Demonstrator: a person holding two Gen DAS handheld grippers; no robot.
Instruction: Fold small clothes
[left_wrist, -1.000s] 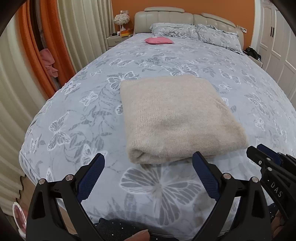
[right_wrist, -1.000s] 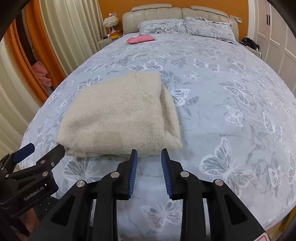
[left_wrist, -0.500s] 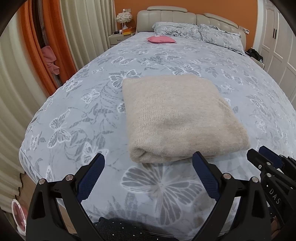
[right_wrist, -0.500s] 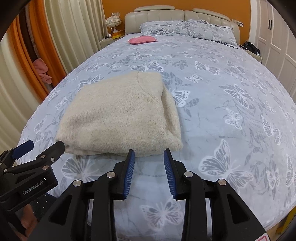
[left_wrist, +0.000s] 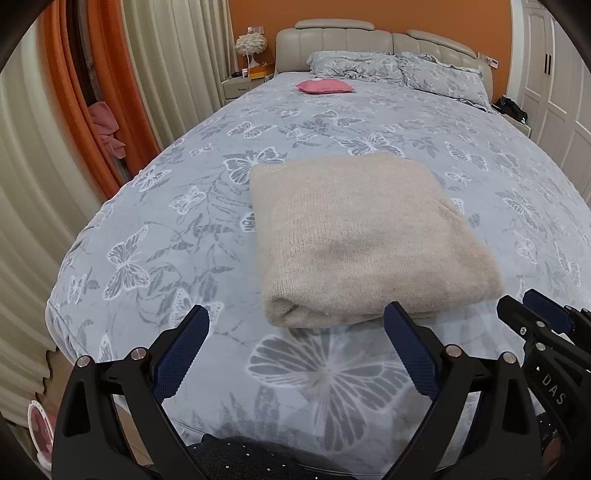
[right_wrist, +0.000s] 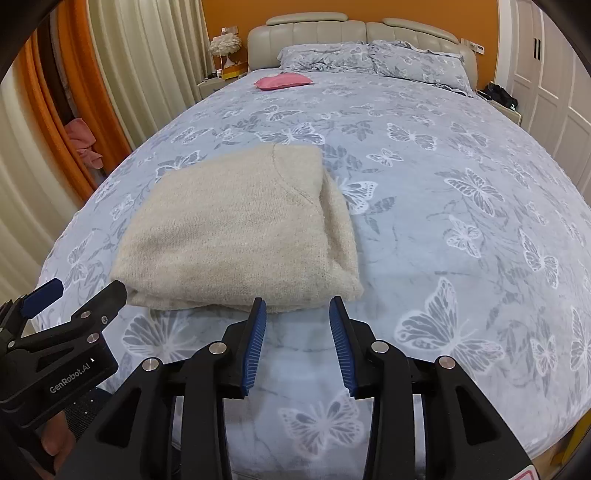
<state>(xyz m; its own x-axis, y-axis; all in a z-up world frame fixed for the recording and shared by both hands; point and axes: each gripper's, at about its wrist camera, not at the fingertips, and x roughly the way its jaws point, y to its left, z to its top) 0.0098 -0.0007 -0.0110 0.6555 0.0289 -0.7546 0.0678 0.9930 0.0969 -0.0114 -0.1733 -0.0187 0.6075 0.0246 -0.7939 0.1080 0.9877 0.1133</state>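
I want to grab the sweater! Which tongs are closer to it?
Too close to call. The left tongs sit open before the sweater's near fold, towards its left end; the right tongs, also open, sit before its right end. Neither touches it.

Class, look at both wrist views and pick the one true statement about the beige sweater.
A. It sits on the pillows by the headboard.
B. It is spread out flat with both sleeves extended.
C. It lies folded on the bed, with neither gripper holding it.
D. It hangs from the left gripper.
C: the beige sweater lies folded on the bedspread, while the left gripper and right gripper stand open just short of it.
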